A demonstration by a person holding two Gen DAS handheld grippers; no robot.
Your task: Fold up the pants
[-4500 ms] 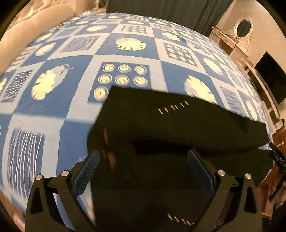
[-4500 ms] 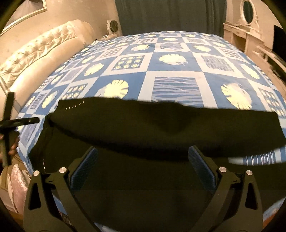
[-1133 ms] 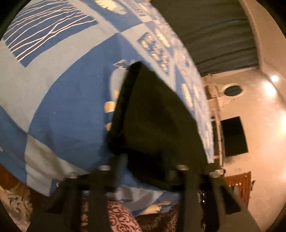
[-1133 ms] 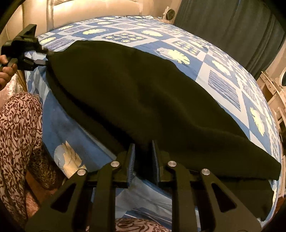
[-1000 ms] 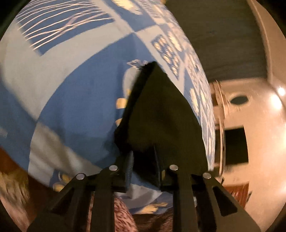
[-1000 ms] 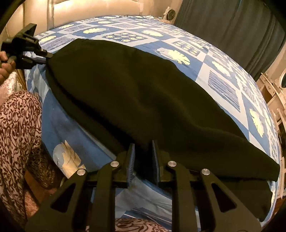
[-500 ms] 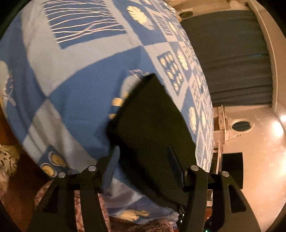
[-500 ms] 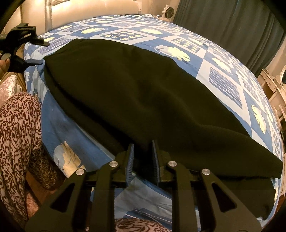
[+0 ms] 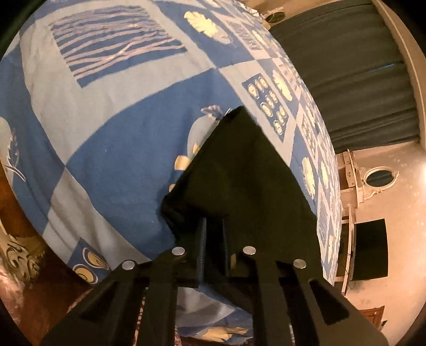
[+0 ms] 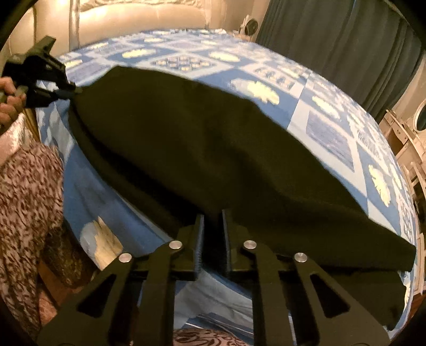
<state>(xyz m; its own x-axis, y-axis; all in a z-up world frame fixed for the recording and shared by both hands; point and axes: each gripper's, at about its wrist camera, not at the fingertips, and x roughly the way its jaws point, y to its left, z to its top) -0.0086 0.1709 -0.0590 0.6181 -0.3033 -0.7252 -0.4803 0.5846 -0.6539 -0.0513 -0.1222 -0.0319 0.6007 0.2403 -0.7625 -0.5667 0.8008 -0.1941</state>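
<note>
Black pants point(image 10: 213, 149) fill mid-frame; I've got my left gripper point(image 9: 213, 234) and right gripper point(image 10: 212, 226) both clamped on their near edge.

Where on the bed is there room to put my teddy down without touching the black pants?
Beyond the pants, the bedspread lies bare toward the dark curtain and the cream headboard. Left of them, the striped square is bare too. The near edge is crowded: the left gripper and right gripper pinch fabric there.
</note>
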